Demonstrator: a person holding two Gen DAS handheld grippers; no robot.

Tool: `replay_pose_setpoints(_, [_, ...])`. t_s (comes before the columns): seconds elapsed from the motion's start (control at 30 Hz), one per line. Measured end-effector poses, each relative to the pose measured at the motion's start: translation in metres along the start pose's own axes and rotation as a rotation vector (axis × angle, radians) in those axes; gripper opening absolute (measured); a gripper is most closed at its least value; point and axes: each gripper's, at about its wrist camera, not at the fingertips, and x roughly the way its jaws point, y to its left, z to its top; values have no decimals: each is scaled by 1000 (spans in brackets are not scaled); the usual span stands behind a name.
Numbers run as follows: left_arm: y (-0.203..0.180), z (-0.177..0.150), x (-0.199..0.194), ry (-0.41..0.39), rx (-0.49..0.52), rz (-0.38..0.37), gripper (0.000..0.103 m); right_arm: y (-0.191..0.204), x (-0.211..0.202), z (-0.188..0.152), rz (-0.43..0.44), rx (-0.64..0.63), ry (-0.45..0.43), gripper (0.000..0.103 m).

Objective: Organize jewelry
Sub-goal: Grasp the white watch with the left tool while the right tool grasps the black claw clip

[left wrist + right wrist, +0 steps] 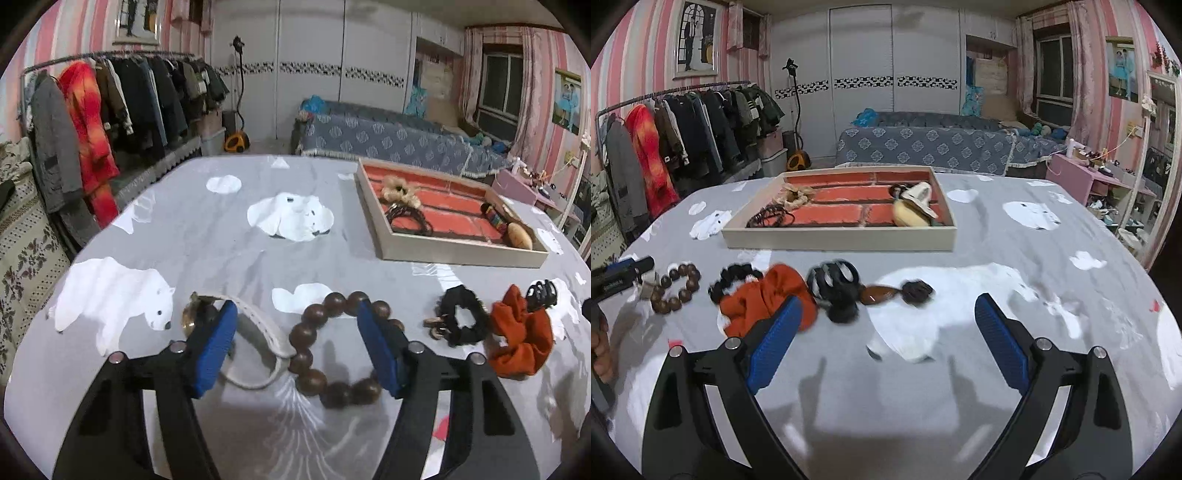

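Both the left tongs (297, 345), straddling the wooden bead bracelet (334, 349), and the right tongs (888, 339) gape wide, empty, over the bench (207, 236).

A home bedroom: bed (923, 144), loaded clothes rack (683, 122), white wardrobe (864, 81), framed wedding photo (696, 38)

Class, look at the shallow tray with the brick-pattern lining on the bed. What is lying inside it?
Inside the tray: a beige flower scrunchie, a dark hair tie, a cream oval piece and a white clip. A dark item behind the clip is largely covered, so unidentifiable.
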Motion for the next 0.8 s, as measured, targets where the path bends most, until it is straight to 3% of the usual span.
replay_pose_setpoints(0.1, [3,2,14,27,-3,2,66,12,23,8,-2,7,43,92])
replay_pose_setpoints(0.17, [3,2,22,48,-3,-1,55,17,33,11,-23,0,55,92])
replay_pose_setpoints(0.3, [9,0,40,107,-26,-39,48,23,61,16,-30,1,124,92])
replay_pose_setpoints(0.53, [14,5,44,98,-39,-84,26,26,88,14,-49,-1,206,85])
replay_pose_setpoints(0.63, [14,6,41,88,-40,-109,13,29,89,15,-33,-14,208,65])
replay_pose_setpoints(0.7, [14,6,39,80,-39,-108,11,34,90,14,-14,-31,211,49])
replay_pose_setpoints(0.8, [19,6,35,71,-59,-115,11,37,86,14,-7,-44,204,47])
